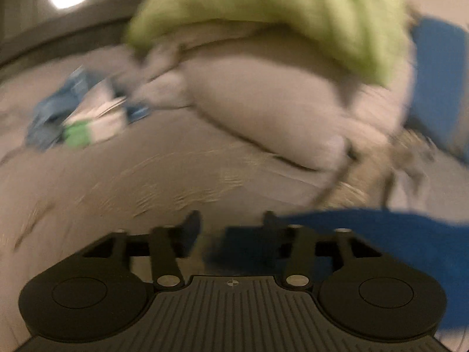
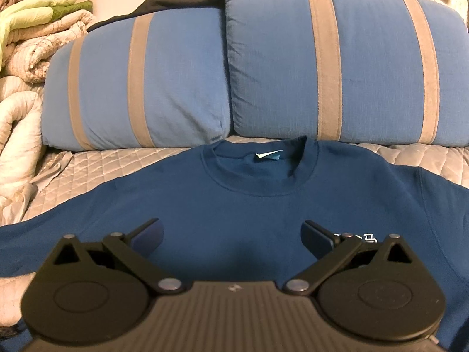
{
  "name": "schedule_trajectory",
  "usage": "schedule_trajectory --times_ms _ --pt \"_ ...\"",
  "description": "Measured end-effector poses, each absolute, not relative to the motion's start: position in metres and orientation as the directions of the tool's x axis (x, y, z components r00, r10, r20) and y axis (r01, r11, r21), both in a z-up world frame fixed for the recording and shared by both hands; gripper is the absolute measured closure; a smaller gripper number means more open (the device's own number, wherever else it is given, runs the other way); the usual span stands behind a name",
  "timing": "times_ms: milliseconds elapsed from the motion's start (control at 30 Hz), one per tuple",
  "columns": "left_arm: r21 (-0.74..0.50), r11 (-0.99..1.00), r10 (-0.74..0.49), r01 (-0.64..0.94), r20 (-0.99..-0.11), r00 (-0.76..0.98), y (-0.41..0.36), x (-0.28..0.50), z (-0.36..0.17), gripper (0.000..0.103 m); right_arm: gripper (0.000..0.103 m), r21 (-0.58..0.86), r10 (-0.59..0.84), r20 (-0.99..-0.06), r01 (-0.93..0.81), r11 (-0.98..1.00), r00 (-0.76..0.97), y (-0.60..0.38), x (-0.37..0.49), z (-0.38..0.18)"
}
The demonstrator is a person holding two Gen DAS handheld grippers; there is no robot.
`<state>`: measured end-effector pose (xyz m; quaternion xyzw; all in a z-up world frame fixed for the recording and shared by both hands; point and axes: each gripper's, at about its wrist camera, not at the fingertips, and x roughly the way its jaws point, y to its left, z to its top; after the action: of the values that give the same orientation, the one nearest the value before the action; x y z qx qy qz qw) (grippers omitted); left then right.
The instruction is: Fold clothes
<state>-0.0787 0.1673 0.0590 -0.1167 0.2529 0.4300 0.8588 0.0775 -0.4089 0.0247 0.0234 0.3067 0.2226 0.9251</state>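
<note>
The blue sweatshirt (image 2: pixel 234 205) lies flat, front up, on the quilted bed (image 2: pixel 96 167), its collar just short of the two striped pillows (image 2: pixel 337 67) at the head edge, so I judge I'm at the spread-out stage with no fold made yet. My right gripper (image 2: pixel 231 234) hovers over the chest, jaws wide and empty. My left gripper (image 1: pixel 231 226), in a blurred view, is partly open at a blue cloth edge, gripping nothing I can see; next I'd pinch a sleeve.
</note>
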Motion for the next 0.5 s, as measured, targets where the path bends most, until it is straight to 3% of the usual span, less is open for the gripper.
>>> schedule_trajectory --times_ms 33,233,500 --pt "-0.03 0.585 0.672 -0.811 -0.542 0.505 0.173 -0.086 0.06 0.036 0.0 0.178 0.423 -0.557 -0.395 0.901 0.715 -0.409 0.078 0.025" --pt "-0.25 0.57 0.555 -0.783 -0.585 0.591 0.177 -0.119 0.059 0.036 0.0 0.188 0.425 -0.56 -0.39 0.901 0.712 -0.41 0.079 0.025" --pt "-0.539 0.581 0.273 -0.61 -0.577 0.769 0.166 -0.133 0.027 0.036 0.0 0.177 0.428 -0.567 -0.403 0.898 0.704 -0.408 0.077 0.023"
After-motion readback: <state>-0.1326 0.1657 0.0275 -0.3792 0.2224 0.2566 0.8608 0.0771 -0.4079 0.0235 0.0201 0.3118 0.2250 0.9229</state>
